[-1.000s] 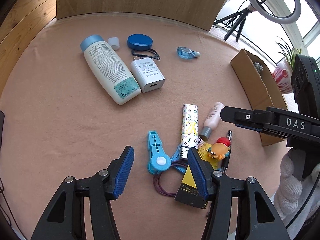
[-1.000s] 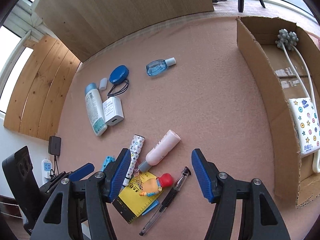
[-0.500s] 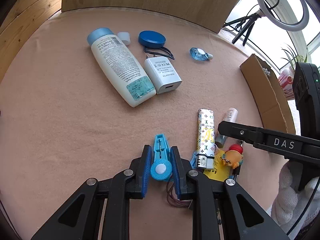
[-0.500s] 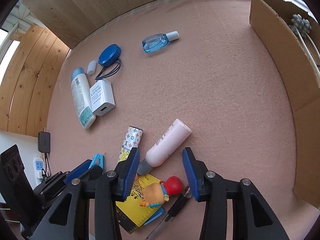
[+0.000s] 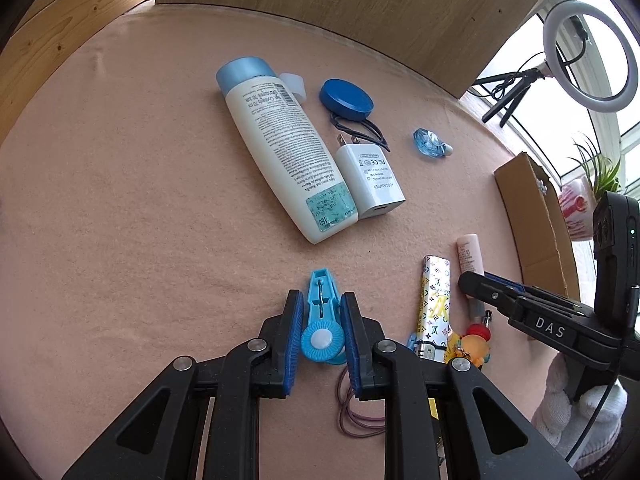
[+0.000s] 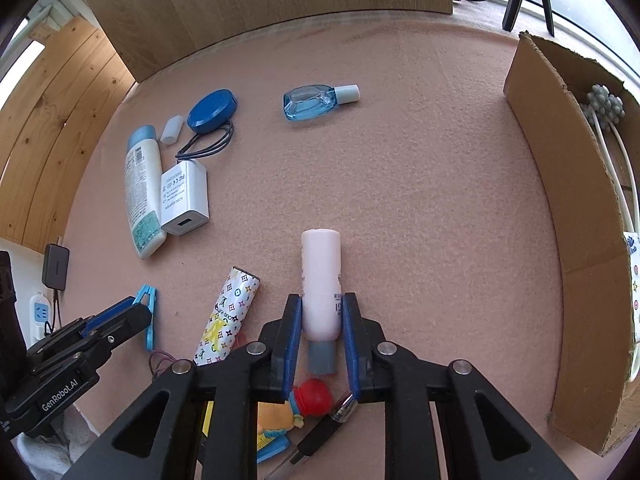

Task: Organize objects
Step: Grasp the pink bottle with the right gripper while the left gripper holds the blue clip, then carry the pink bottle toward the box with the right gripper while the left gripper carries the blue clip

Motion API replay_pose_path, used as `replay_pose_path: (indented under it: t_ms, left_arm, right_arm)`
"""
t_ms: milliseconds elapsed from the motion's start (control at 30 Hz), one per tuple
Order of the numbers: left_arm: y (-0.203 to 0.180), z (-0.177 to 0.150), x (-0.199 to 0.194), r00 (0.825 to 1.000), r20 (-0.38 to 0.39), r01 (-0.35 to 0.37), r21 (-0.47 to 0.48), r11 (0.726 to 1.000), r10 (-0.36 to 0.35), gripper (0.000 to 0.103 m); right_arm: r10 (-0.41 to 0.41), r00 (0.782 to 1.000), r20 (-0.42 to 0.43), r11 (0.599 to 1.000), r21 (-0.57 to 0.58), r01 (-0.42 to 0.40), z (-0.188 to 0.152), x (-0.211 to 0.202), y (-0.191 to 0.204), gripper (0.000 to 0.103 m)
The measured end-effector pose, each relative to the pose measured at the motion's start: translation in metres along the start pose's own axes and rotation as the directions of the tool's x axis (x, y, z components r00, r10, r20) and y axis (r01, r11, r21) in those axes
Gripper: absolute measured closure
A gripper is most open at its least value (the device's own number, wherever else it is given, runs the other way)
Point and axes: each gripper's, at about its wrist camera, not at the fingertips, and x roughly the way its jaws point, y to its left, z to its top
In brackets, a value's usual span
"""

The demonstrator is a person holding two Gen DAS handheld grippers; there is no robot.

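Cardboard box (image 6: 560, 208) stands at the right edge of the surface (image 6: 420, 168), likely the drop-off; light and open-topped, could slide if bumped

White lotion bottle (image 5: 280, 152) lies flat mid-left, touching the charger (image 5: 370, 184); heaviest item, smooth and rounded, probably slippery, best taken across the body near the middle

Pink tube (image 6: 320, 280) lies flat near the front, grey cap toward the camera. Right hand-held gripper (image 6: 320, 344) is pinching it low on the body just above the cap. Looks light and a bit squeezable, so the far end may droop on lift; a hold nearer the middle would balance better

Patterned lighter (image 6: 228, 316) lies just left of the tube, apart from it; stiff, glossy wrap, grip across the flats

Blue clip (image 5: 322, 320) lies near the front left. Left hand-held gripper (image 5: 320, 340) is closed on its round hinge end, pads on both sides. Hard plastic, very light, stiff; the hinge disc is the widest part, decent hold, though it could pivot between the pads
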Motion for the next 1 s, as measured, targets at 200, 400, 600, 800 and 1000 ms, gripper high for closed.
replay_pose_path:
  t_ms: [200,400,600,800,1000]
  left_arm:
    - [-0.003,0.001,-0.002,1.000,0.004,-0.013,0.011,1.000,0.013,0.082]
    - [-0.006,0.002,-0.013,1.000,0.027,-0.004,0.006,1.000,0.004,0.082]
    - [-0.014,0.002,-0.022,0.999,0.045,0.011,0.014,1.000,-0.012,0.082]
    - [-0.039,0.007,-0.030,0.997,0.062,0.031,0.062,0.998,-0.035,0.082]
    - [-0.079,0.011,-0.033,0.996,0.064,0.060,0.132,0.989,-0.069,0.082]
  right_arm:
    - [0.002,1.000,0.007,1.000,-0.004,-0.002,-0.001,-0.001,0.000,0.085]
    - [0.069,0.998,0.016,0.997,0.042,-0.069,-0.007,-0.009,-0.008,0.085]
    - [0.100,0.994,0.039,0.993,0.063,-0.103,-0.015,-0.023,-0.014,0.085]
    - [0.125,0.989,0.079,0.988,0.080,-0.132,-0.020,-0.043,-0.021,0.085]
    - [0.097,0.985,0.145,0.991,0.074,-0.109,-0.027,-0.071,-0.034,0.085]
